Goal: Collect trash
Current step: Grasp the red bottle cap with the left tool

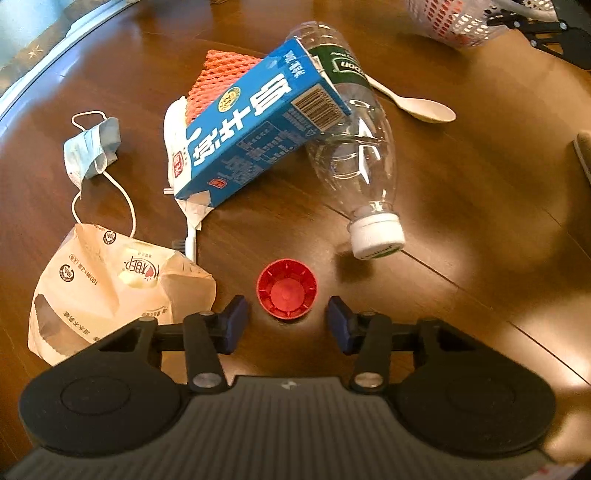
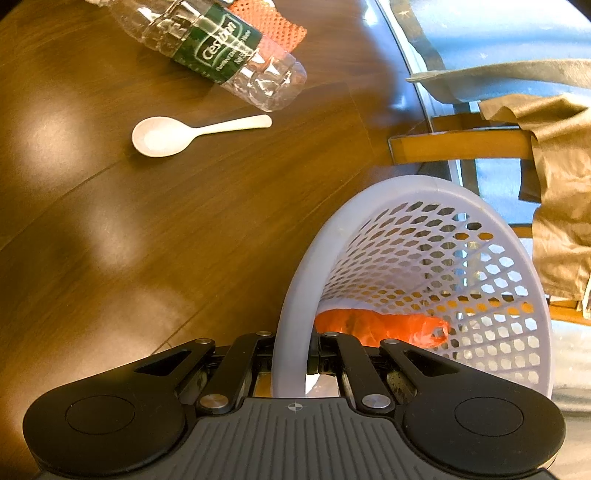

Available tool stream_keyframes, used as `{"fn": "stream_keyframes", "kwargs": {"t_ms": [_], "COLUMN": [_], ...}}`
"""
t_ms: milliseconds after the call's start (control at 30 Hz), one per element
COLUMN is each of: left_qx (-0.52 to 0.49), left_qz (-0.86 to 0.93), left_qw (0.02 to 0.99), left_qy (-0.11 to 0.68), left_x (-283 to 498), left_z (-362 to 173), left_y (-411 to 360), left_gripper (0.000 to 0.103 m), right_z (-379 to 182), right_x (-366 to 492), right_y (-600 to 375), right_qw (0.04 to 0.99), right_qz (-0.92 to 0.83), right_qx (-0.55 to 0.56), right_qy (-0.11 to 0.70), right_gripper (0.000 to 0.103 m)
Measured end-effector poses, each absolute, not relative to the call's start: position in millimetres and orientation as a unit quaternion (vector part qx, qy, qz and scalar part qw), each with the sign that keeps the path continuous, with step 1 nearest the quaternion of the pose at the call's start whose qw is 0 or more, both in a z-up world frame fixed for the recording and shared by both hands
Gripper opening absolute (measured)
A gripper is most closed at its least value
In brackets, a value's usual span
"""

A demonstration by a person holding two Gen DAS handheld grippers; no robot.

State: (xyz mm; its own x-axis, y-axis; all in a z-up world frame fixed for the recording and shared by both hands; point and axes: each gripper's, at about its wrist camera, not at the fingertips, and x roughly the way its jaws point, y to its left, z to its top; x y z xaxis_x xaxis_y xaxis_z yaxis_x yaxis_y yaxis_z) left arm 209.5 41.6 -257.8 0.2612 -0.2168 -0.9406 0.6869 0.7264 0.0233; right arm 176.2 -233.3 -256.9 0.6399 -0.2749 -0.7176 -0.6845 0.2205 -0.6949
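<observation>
A red bottle cap lies open side up on the wooden table, just ahead of my open left gripper, whose blue pads flank it without touching. Beyond lie a blue carton, a clear plastic bottle with a white cap, an orange foam net, a white spoon, a blue face mask and a cream paper bag. My right gripper is shut on the rim of a white mesh basket, which holds an orange plastic bag.
The basket also shows at the far right in the left wrist view. In the right wrist view the bottle and spoon lie ahead on the table. A wooden chair draped with brown cloth stands past the table's edge.
</observation>
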Motion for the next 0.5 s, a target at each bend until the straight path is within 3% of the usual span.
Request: {"fn": "stream_keyframes", "kwargs": {"t_ms": [267,500], "left_qx": [0.224,0.231], "left_qz": [-0.293,-0.29], "left_qw": [0.766,0.769], "left_qy": [0.526,0.521], "left_x": [211.9,213.2], "left_z": [-259.2,-261.3], "left_y": [36.0,37.9], "left_gripper": [0.039,0.029], "right_z": [-257.6,-258.2], "right_x": [175.4,175.1], "right_y": [-233.8,-232.8], "right_qw": [0.672,0.67], "right_qz": [0.153,0.155], "right_qx": [-0.607,-0.608], "right_qy": [0.396,0.396], "right_gripper": [0.002,0.002]}}
